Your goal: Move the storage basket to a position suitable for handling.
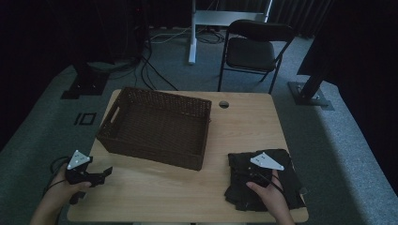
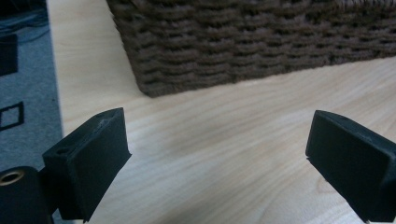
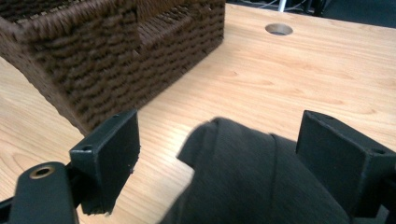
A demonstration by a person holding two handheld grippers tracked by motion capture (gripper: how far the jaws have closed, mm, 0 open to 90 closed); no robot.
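Observation:
A dark folded cloth [image 1: 291, 183] lies on the wooden table [image 1: 244, 126] at its front right. Over it a hand holds my right gripper [image 1: 248, 168], which is open. In the right gripper view the cloth [image 3: 243, 177] bulges up between the two spread jaws of this gripper [image 3: 219, 130], which point toward the basket. A brown wicker basket [image 1: 150, 152] stands left of centre and holds nothing that I can see. My left gripper [image 1: 105, 174] sits at the table's front left edge, open, with bare wood between its jaws [image 2: 219, 135] and the basket's corner [image 2: 233, 42] ahead.
A round cable hole [image 1: 224, 104] pierces the table behind the basket's right end, also seen as the hole [image 3: 279, 29] past the basket wall [image 3: 107, 60]. A black chair [image 1: 253, 49] stands beyond the table. Grey carpet [image 2: 23, 84] lies left of the table edge.

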